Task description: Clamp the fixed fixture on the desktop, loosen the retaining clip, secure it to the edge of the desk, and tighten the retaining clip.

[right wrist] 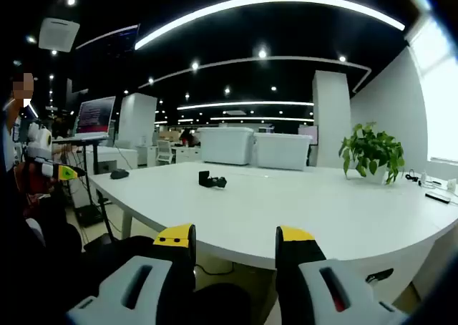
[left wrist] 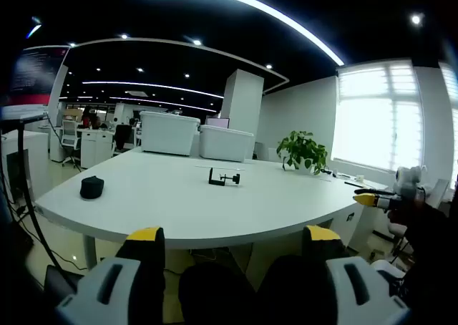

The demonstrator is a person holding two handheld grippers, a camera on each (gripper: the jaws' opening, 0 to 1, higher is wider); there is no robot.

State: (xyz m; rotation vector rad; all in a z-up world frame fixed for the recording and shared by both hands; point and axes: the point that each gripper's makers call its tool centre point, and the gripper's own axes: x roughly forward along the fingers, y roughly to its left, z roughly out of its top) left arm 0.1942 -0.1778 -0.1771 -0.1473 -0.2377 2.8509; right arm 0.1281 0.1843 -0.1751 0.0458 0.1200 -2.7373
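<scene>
White desk (left wrist: 179, 210) holds 1 fixture (left wrist: 224, 177), 2 bins (left wrist: 169, 132), 1 plant (left wrist: 303, 152).

No readable text; monitor (right wrist: 94, 116) screen too blurred.

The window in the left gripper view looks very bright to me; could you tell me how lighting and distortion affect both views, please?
In the left gripper view the window is blown out to white, the ceiling is dark, and the white desk edge bows with fisheye curvature; the fixture stays small but sharp. In the right gripper view, ceiling light strips arc, and the fixture reads as a dark, detail-poor shape.
</scene>
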